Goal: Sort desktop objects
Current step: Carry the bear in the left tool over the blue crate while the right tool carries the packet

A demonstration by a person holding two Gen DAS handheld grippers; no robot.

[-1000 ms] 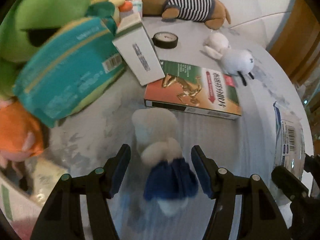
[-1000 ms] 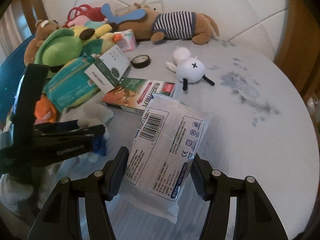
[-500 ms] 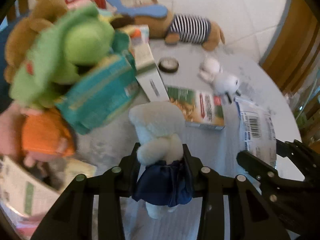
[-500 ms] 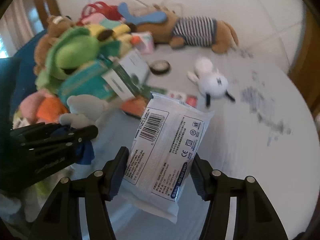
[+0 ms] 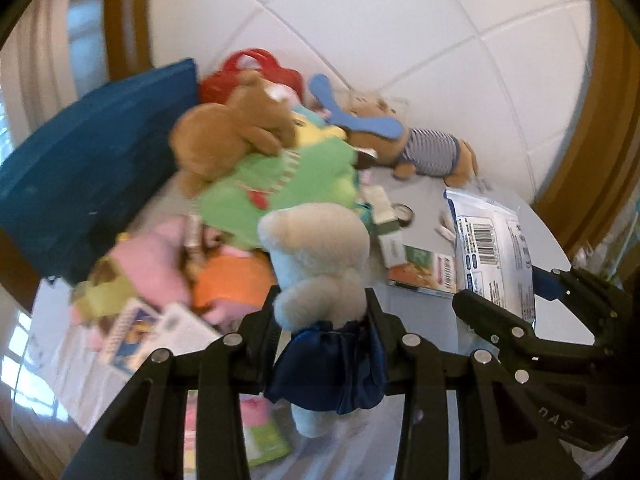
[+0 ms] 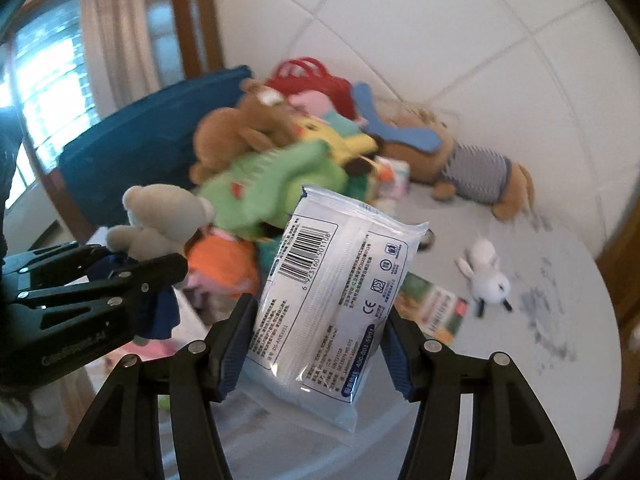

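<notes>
My left gripper is shut on a cream plush bear in a navy skirt and holds it up above the table. The bear also shows in the right wrist view, at the left. My right gripper is shut on a white wipes packet with a barcode, lifted off the table; the packet also shows in the left wrist view. A heap of plush toys lies ahead, with a brown bear on top.
A striped-shirt plush dog lies at the back by the white tiled wall. A white bunny, a green-and-red box and a tape roll lie on the grey table. A blue cushion stands left. Booklets lie near left.
Both grippers have risen and tilted up, carrying the bear and the packet higher; the wall and cushion have come into view. One second ago the left jaws were open around the bear.
</notes>
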